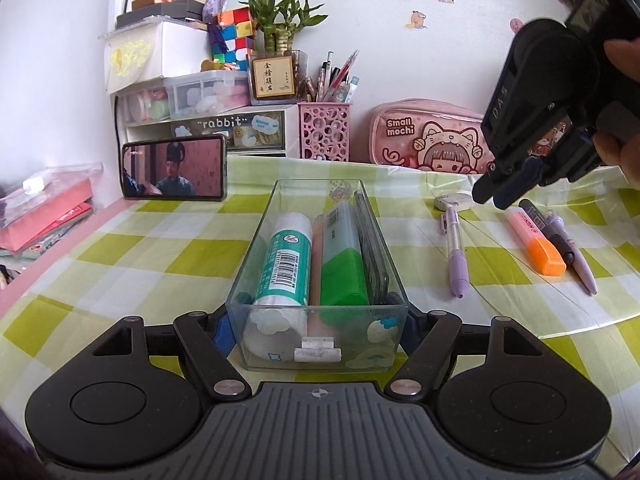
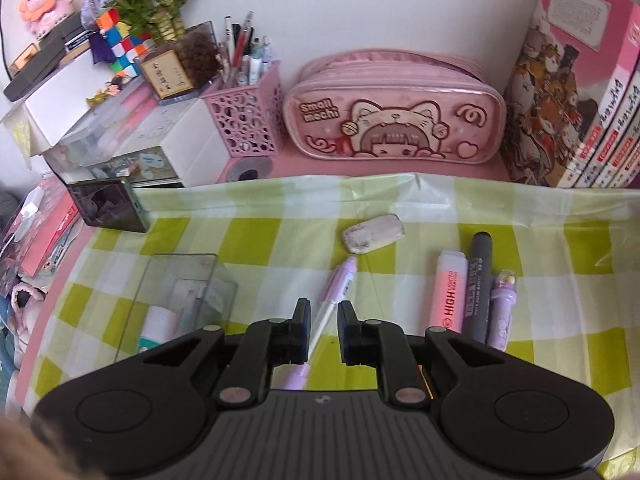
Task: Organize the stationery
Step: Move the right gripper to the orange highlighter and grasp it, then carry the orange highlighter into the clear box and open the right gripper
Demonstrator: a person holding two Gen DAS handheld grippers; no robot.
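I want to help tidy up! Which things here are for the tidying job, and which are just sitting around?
For the job: clear box, glue stick, purple pen, eraser, pink highlighter, grey marker, small purple pen.

Just sitting around: phone, pencil case, pen cup, plant, books.
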